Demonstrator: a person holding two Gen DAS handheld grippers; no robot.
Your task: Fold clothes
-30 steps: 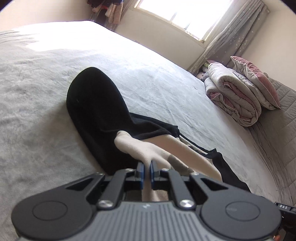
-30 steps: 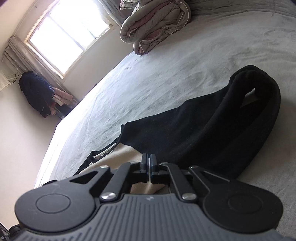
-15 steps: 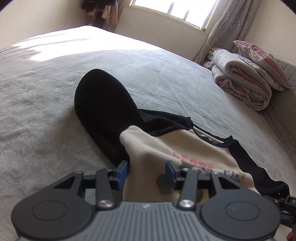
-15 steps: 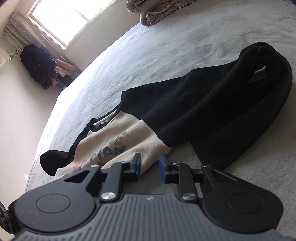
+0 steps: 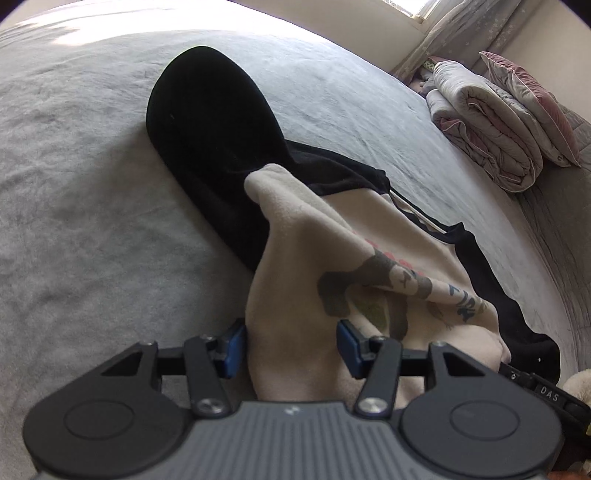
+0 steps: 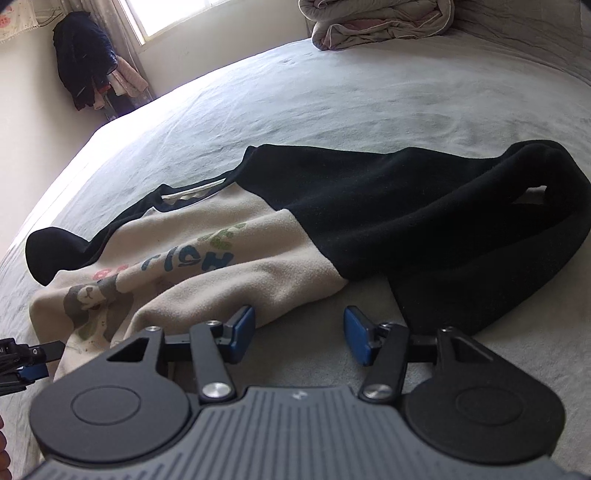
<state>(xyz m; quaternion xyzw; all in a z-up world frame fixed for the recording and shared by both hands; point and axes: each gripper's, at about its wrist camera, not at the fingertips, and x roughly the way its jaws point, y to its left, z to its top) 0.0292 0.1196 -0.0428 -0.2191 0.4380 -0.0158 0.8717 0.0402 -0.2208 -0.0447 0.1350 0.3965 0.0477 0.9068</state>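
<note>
Sweatshirt (image 6: 229, 258), cream with black sleeves, lies rumpled on the grey bed (image 6: 332, 99). Left gripper (image 5: 291, 341) has its jaws apart, cream fabric bunched between them. Right gripper (image 6: 299, 334) is spread too, over bare bedding beside the hem. Quilt (image 5: 484, 122) is folded by the pillow (image 5: 532, 85).

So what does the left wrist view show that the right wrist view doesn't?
Only the left wrist: a pink pillow on the quilt, and cream cloth between the open left gripper. Only the right wrist: hanging clothes by the window, and bare bed between the open right gripper. Both: sweatshirt, bed, folded quilt.
</note>
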